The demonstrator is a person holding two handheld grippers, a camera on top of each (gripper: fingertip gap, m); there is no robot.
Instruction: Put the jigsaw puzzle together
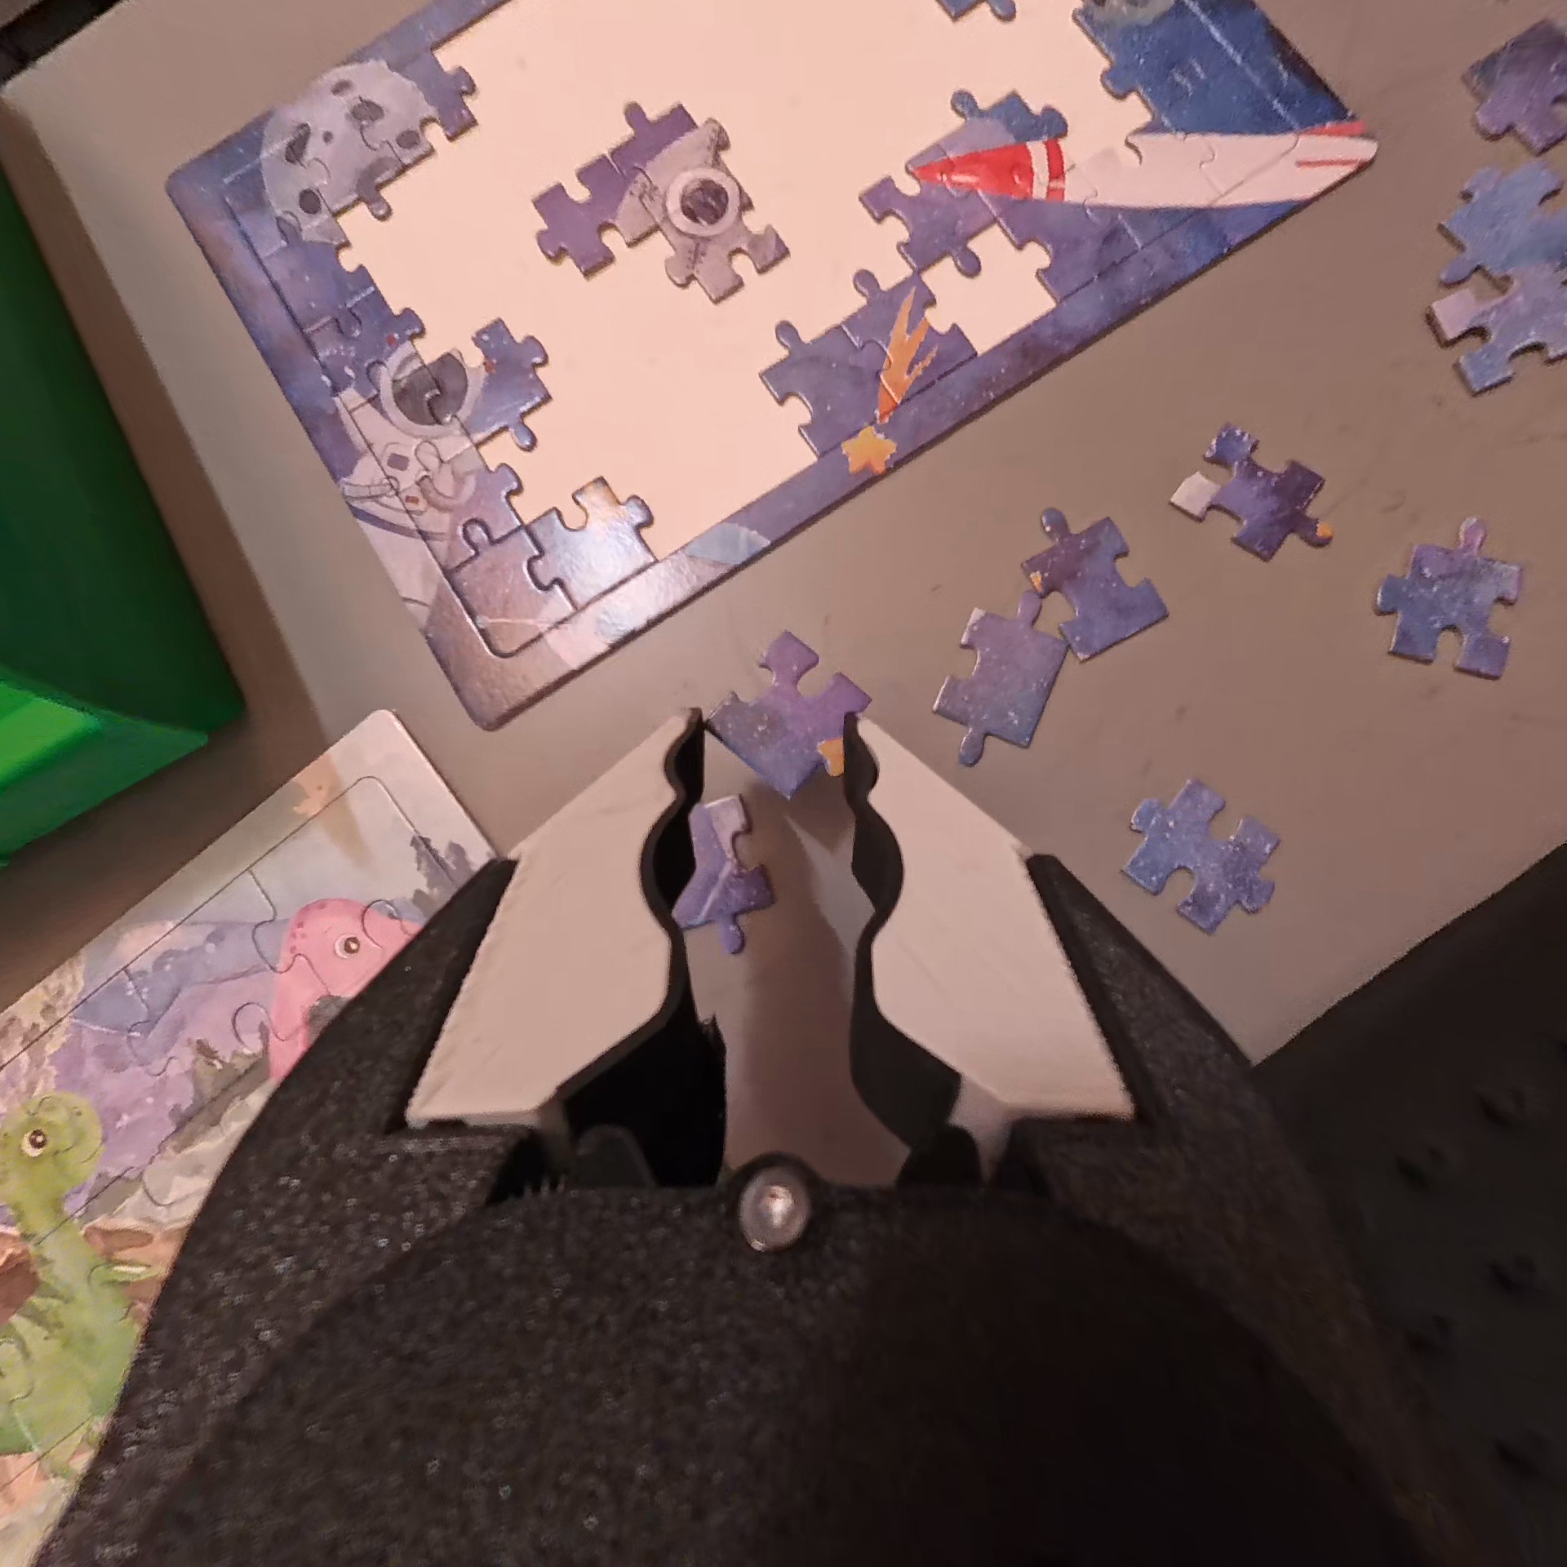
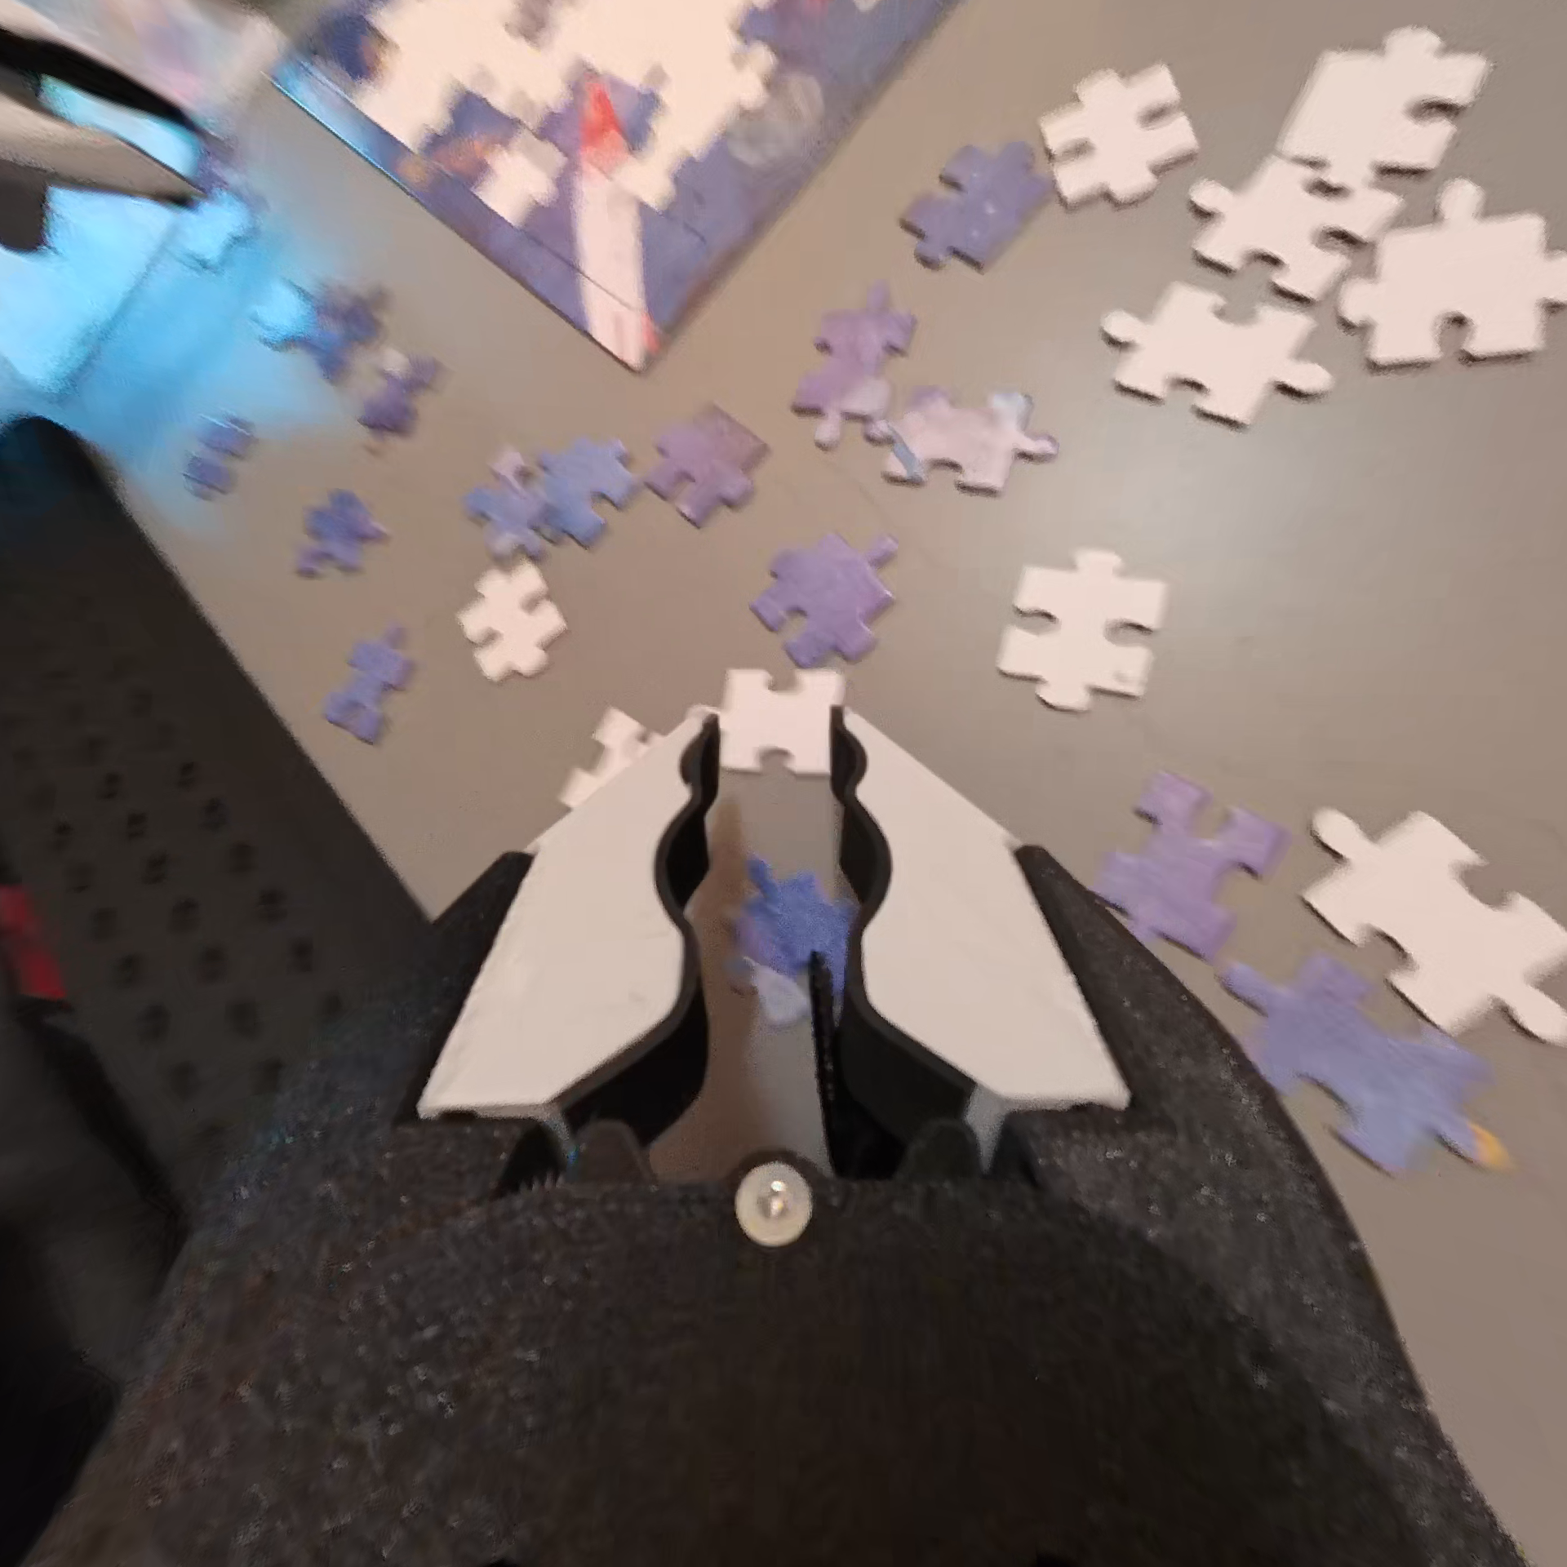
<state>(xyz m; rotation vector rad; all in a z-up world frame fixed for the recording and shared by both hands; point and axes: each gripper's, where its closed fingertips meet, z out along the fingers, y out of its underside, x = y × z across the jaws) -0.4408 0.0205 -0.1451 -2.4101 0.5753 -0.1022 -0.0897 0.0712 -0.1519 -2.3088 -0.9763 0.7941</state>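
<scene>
A space jigsaw board [image 1: 644,593] lies on the grey table, partly filled with an astronaut, a moon and a rocket; its middle is bare. My left gripper [image 1: 773,725] is shut on a purple piece [image 1: 784,721], held tilted just off the board's near edge. Another purple piece [image 1: 721,873] lies on the table under the fingers. In the blurred right wrist view, my right gripper [image 2: 776,725] is shut on a white, face-down piece [image 2: 780,721]. A blue piece [image 2: 789,924] lies below it. The board [image 2: 551,170] is far ahead on the left.
Loose purple pieces [image 1: 1094,585] lie right of the board. Several face-down white pieces [image 2: 1212,356] lie at right. A green bin [image 1: 85,509] stands at left, a dinosaur puzzle [image 1: 212,975] at lower left. A black perforated mat [image 1: 1441,1187] borders the table's near edge. From my left tips it is roughly 15 cm to the dinosaur puzzle [image 1: 212,975]; from my right, 50 cm.
</scene>
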